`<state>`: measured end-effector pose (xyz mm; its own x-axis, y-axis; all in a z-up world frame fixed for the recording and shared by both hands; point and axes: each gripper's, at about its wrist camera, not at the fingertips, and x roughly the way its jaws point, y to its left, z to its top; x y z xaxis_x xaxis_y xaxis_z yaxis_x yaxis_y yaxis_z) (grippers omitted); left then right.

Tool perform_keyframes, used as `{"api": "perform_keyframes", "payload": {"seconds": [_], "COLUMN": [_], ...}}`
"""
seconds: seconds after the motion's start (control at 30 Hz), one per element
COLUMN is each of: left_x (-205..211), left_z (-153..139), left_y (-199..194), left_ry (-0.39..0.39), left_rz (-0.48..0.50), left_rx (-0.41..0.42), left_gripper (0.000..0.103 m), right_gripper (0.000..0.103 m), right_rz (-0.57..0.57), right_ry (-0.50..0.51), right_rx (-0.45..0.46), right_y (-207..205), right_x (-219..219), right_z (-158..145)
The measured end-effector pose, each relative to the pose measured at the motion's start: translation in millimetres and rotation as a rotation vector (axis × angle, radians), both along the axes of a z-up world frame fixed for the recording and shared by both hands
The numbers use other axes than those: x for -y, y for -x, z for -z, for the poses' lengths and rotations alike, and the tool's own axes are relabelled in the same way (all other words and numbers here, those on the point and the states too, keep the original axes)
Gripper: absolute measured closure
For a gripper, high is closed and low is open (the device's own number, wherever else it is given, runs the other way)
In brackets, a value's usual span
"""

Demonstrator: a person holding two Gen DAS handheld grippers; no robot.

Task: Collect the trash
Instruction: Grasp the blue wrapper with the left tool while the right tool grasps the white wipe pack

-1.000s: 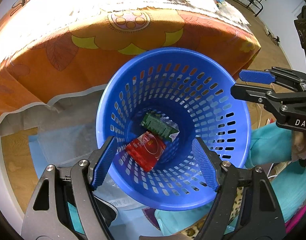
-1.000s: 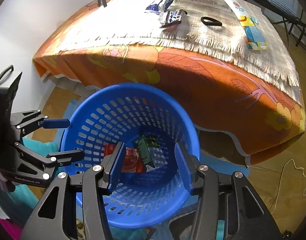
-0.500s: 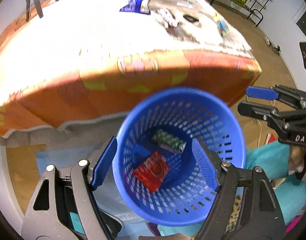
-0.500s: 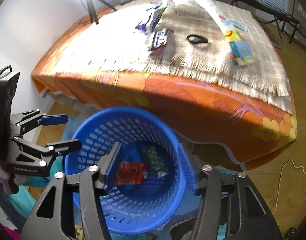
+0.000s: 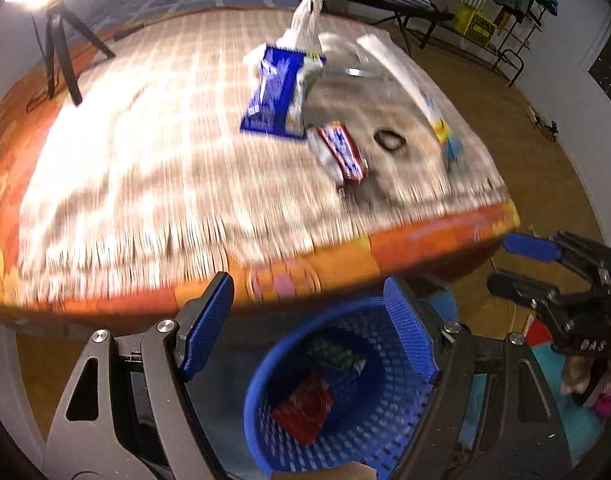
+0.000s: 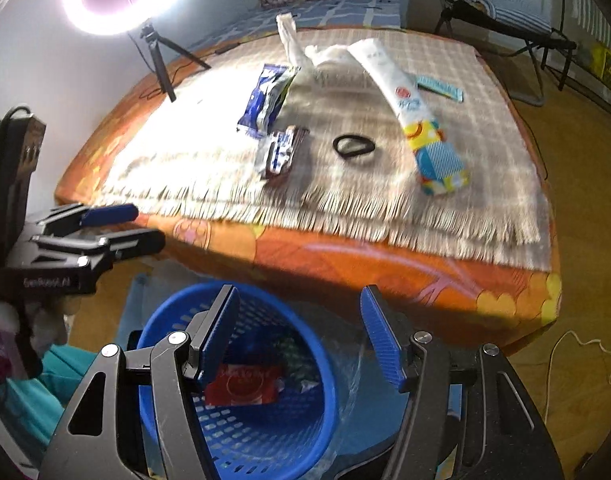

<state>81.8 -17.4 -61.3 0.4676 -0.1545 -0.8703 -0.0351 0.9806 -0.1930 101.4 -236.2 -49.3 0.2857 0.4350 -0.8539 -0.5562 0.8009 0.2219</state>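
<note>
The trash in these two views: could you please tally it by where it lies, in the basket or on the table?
In the blue basket: 2, a red wrapper and a green wrapper.
On the table: 5, a blue packet, a small wrapper, white plastic, a long pack and a teal strip.
Total: 7.

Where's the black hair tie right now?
The black hair tie lies on the fringed cloth on the table, right of centre in the right wrist view, between the small silver-and-blue wrapper and the long white-and-yellow packet.
</note>
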Motion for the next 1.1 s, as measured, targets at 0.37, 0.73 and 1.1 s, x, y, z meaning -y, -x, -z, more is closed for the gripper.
{"api": "perform_keyframes", "payload": {"seconds": [0.37,0.73,1.1], "left_x": [-20.7,-24.2,-26.3], "left_z": [-6.6,10.8,31.6], "left_y": [-68.3,-126.9,-160.8], "left_ry": [0.026,0.047,0.021], "left_rz": [-0.061,-0.064,-0.06], "left_rx": [0.042,0.012,-0.032], "left_gripper": [0.023,0.023,0.023], "right_gripper": [0.04,0.04,0.04], "right_rz": [0.059,0.09,0.075], "right_ry": [-0.013,-0.012,0.074], "right_rx": [0.051,0.002,0.031], "right_y": [-69.0,-137.6,-171.4], "right_x": [8.7,-0.2,-18.3], "right_z": [-28.4,-13.8,3.4]}}
